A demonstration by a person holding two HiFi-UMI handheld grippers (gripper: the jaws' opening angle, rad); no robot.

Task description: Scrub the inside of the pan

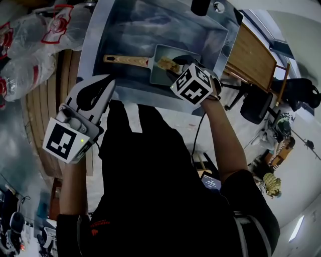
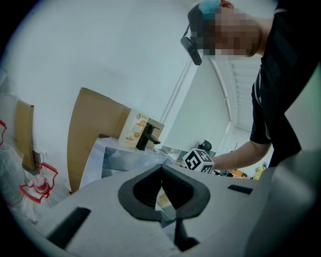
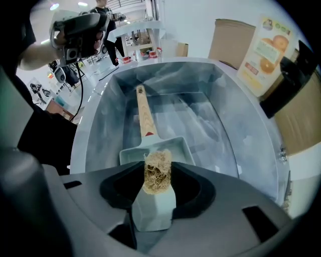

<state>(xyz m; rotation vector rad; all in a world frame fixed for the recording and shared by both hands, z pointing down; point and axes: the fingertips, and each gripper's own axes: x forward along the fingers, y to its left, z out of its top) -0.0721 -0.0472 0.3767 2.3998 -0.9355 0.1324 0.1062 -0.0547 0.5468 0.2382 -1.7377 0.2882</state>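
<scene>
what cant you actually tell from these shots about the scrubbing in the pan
Whether the sponge touches the pan floor: in the right gripper view the right gripper jaws cover the contact, and in the head view its marker cube does.
Print on the bottle: too small in the left gripper view.
Faucet: cut off by the head view's top edge.

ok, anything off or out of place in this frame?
Nothing spilled or damaged. Pan lies flat in the sink, with the sponge clamped in the right gripper over it. Only oddity: the left gripper is shut on nothing, away from the sink, so the handle is unheld.
</scene>
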